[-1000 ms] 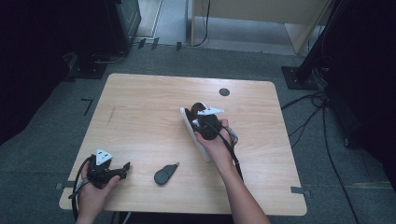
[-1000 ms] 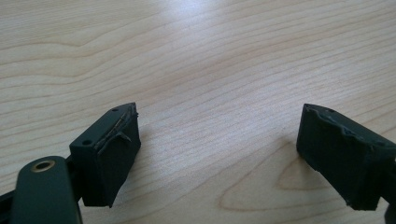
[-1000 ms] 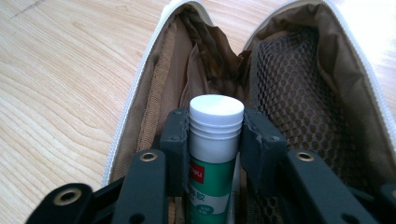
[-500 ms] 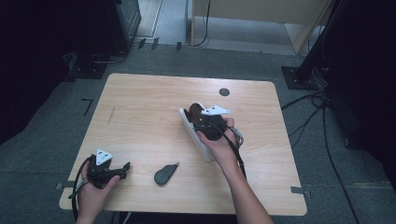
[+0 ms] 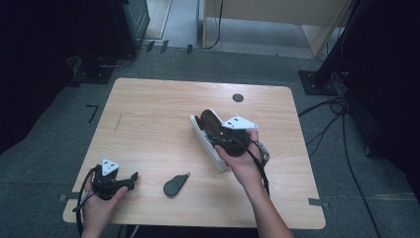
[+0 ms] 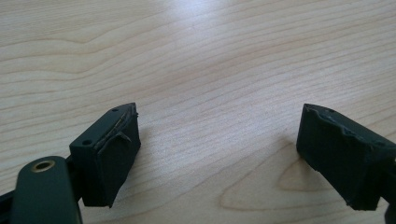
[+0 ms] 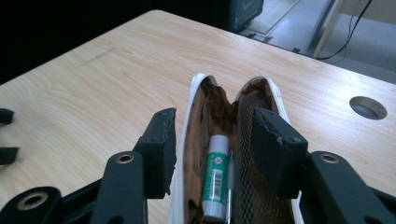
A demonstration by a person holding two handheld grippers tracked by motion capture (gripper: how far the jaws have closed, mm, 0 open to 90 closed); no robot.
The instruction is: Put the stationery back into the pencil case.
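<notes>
I have the right tongs over the open pencil case at the centre of the high view, on the tabletop. Their jaws have just been opening and now straddle the case's mouth without pressing it, I judge to spread it or reach the glue stick and pen inside. The left tongs wait wide and empty at lower left, near the dark pouch.

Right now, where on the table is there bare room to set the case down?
The far-left stretch of the table is bare, and so is the near-right corner. It is crowded mid-table around the case, and along the near edge by the left claw and the dark pouch.
</notes>
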